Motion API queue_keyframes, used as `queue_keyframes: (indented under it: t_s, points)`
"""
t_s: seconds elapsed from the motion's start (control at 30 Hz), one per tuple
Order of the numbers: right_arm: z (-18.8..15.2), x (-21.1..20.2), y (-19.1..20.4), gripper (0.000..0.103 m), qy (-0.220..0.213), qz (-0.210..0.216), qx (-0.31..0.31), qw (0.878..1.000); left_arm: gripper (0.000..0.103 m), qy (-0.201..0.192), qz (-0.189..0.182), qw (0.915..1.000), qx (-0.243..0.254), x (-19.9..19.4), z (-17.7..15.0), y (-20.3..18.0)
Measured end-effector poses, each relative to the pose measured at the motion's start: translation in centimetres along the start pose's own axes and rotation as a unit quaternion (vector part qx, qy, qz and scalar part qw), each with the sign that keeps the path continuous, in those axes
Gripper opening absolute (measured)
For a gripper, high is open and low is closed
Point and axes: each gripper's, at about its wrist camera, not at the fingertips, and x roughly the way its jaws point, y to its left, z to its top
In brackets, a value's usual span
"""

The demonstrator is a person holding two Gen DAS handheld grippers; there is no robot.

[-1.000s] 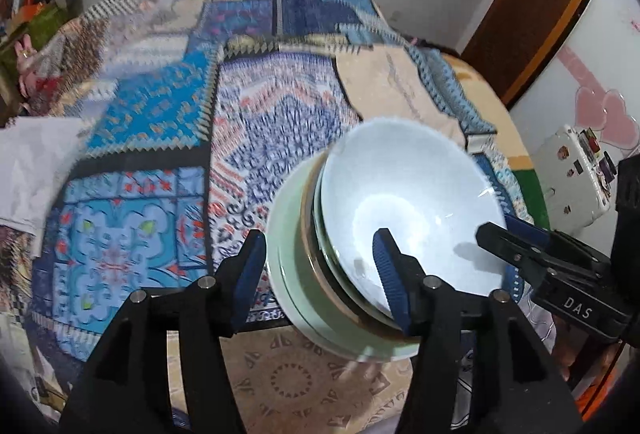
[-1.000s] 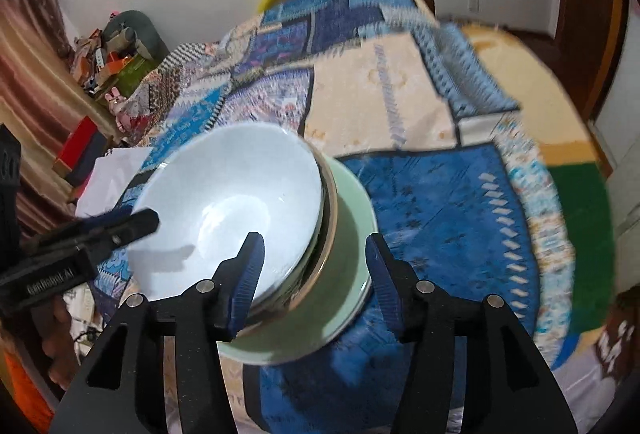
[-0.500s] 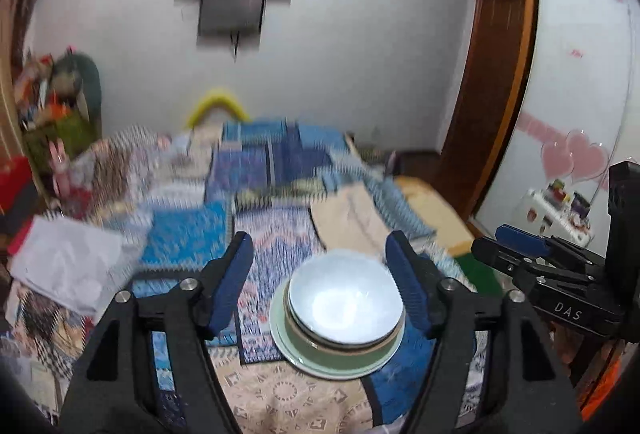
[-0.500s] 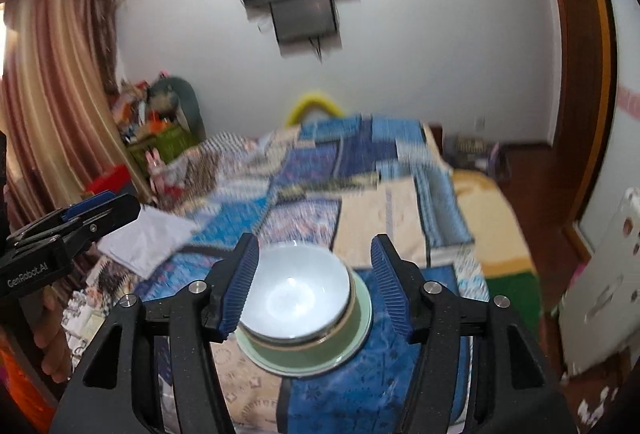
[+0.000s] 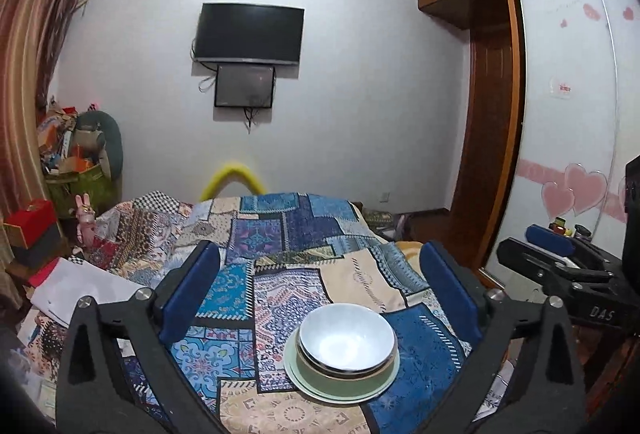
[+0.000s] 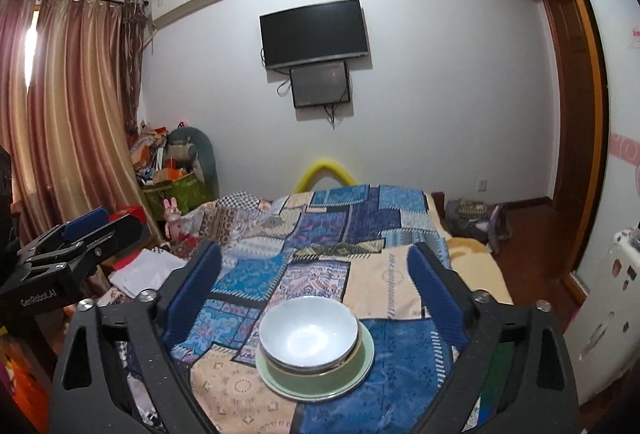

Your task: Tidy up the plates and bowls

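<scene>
Both grippers point slightly downward above the bed. Left gripper (image 5: 320, 290) and right gripper (image 6: 316, 290): jaws opening wide, empty, clear of the stacked bowls (image 5: 347, 342).

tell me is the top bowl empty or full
Empty: the white bowl on the stack shows a bare inside in both views, sitting upright on the bed.
</scene>
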Motion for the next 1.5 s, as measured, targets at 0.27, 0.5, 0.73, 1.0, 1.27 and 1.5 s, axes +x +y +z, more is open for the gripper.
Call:
queue_keyframes:
  t_s: [0.27,0.5,0.73,1.0,1.27,1.5]
  points:
    - [-0.2,-0.3,0.5,0.103,-0.011,-0.013,-0.012,1.000,0.103,-0.006,0.008,0.9999,0.003,-0.3,-0.3,0.0]
    - [-0.4,-0.4,0.3,0.103,-0.007,-0.012,-0.004,1.000,0.103,-0.009,0.009,0.9999,0.007,-0.3,-0.4,-0.2]
    - [-0.4,-0.8,0.2,0.103,-0.006,-0.010,0.003,1.000,0.103,-0.008,0.009,0.9999,0.008,-0.4,-0.5,-0.3]
    - [-0.2,-1.0,0.3,0.103,-0.008,-0.010,-0.001,1.000,0.103,-0.008,0.007,0.9999,0.007,-0.3,-0.6,-0.2]
    - [-0.1,-1.1,0.3,0.103,-0.008,-0.007,-0.002,1.000,0.103,-0.004,0.005,1.0000,0.005,-0.1,-0.8,-0.2]
    - [0.0,-1.2,0.4,0.103,-0.010,-0.007,-0.003,1.000,0.103,-0.001,0.000,1.0000,0.006,-0.1,-0.7,0.0]
